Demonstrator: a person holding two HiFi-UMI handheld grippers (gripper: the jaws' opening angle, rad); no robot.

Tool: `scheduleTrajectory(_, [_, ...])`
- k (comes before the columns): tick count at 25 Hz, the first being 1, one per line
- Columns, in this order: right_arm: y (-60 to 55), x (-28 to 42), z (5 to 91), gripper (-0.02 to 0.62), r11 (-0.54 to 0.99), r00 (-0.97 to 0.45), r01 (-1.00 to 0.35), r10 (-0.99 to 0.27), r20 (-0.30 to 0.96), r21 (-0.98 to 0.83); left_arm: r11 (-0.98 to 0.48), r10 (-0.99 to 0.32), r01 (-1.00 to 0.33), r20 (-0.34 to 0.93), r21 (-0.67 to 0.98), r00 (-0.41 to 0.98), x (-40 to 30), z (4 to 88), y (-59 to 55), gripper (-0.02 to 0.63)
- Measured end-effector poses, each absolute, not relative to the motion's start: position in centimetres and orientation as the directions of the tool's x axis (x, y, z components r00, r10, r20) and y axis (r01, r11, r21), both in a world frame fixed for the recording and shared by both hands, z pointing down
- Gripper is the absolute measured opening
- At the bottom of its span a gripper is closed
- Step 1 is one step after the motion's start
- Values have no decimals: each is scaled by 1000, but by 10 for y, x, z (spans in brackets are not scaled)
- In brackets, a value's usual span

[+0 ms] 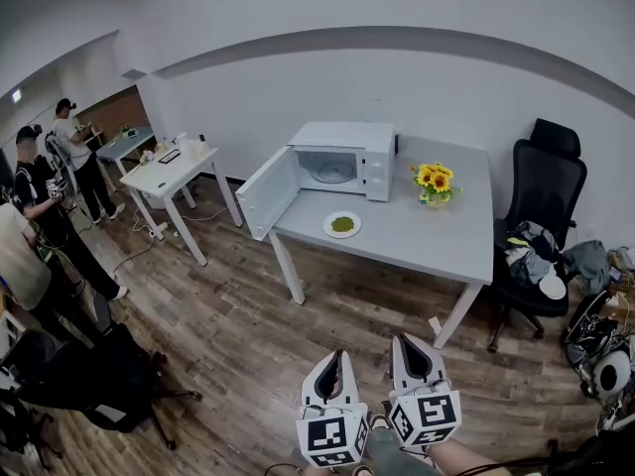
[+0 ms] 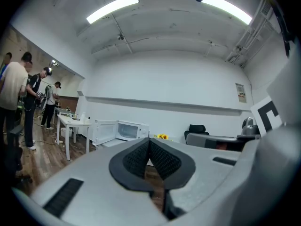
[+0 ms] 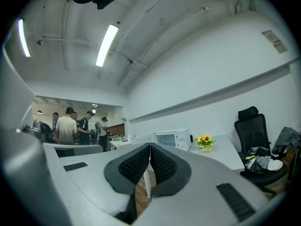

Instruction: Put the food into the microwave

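A white microwave (image 1: 340, 161) stands on the grey table (image 1: 437, 234) with its door (image 1: 266, 192) swung open to the left. In front of it lies a white plate of green food (image 1: 342, 225). My left gripper (image 1: 336, 364) and right gripper (image 1: 405, 350) hover side by side over the wood floor, well short of the table, both shut and empty. In the left gripper view the microwave (image 2: 126, 130) is small and far beyond the closed jaws (image 2: 149, 142). The right gripper view also has the microwave (image 3: 168, 139) far off past its closed jaws (image 3: 150, 147).
A pot of sunflowers (image 1: 434, 182) sits right of the microwave. A black office chair (image 1: 541, 216) with clutter stands at the table's right end. A white desk (image 1: 171, 174) and several people (image 1: 40, 206) are at the left, a dark bag (image 1: 109, 375) on the floor.
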State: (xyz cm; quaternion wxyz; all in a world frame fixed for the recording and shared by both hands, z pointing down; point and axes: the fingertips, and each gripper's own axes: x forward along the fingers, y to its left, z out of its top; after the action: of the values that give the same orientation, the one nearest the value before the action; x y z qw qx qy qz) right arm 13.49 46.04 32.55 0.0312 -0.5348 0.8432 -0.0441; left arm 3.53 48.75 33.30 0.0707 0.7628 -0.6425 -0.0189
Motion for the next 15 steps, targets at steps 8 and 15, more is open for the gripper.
scheduleTrajectory(8, [395, 125, 331, 15, 437, -440, -892, -898, 1, -110, -154, -985, -980, 57, 128, 162, 30, 333, 424, -5])
scheduleTrajectory(15, [330, 114, 321, 14, 476, -479, -869, -878, -6, -137, -127, -989, -983, 56, 130, 135, 22, 327, 361, -5])
